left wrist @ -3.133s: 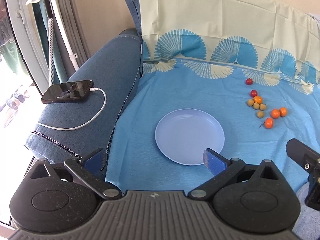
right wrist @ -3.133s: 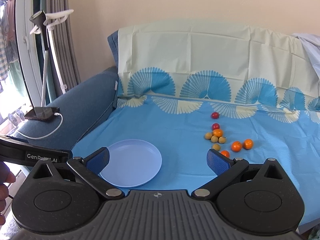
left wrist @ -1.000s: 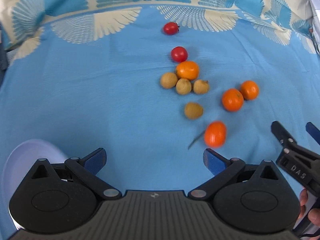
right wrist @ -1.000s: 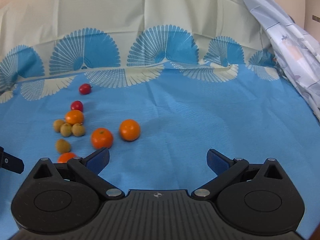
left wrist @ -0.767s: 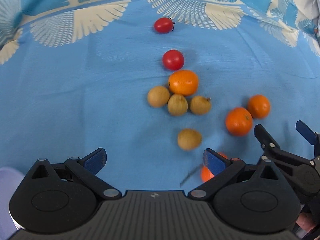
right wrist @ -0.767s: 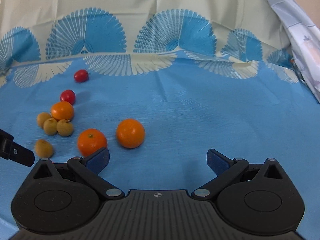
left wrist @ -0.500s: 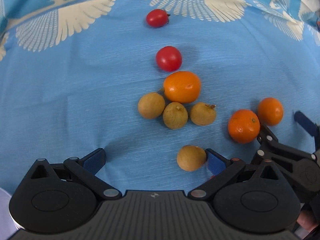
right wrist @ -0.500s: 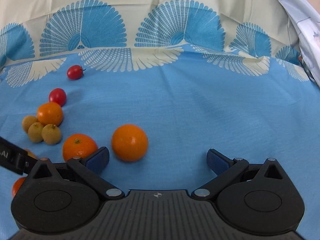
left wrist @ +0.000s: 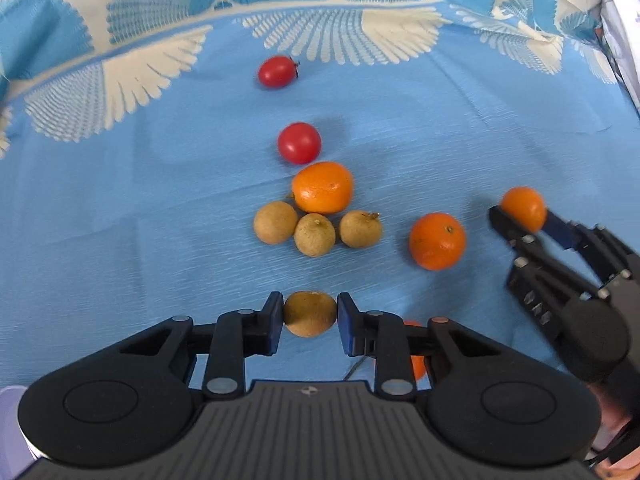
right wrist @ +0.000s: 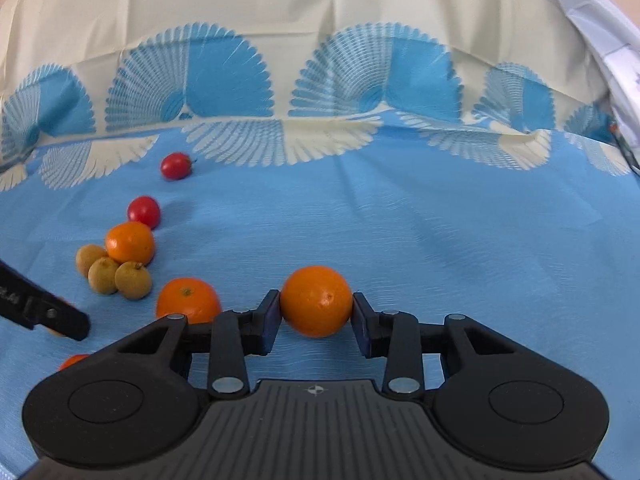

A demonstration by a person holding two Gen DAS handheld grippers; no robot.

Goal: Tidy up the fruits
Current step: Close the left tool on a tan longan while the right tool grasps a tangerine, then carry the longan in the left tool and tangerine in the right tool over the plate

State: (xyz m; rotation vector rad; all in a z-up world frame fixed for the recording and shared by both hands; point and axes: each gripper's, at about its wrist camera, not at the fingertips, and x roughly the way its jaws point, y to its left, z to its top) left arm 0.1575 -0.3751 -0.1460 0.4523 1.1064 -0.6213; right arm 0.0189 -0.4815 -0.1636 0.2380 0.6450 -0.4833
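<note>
At bottom centre my left gripper [left wrist: 310, 315] pinches a longan [left wrist: 310, 314]; my right gripper [right wrist: 316, 316] clamps an orange [right wrist: 316, 301]. Mid-frame lie three longans [left wrist: 315, 234] and another orange [left wrist: 322, 188]; two tomatoes [left wrist: 299, 142] sit above on the cloth [left wrist: 120, 200].

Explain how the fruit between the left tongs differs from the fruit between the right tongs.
The left tongs close on a tan-brown longan, while the right tongs close on a bright orange tangerine. The longan looks dull and matte; the tangerine is glossier with a pitted peel. In the left wrist view, the longan appears smaller than the loose oranges near it. Both are round, pinched at their sides by the blue pads, low over the blue cloth.
</note>
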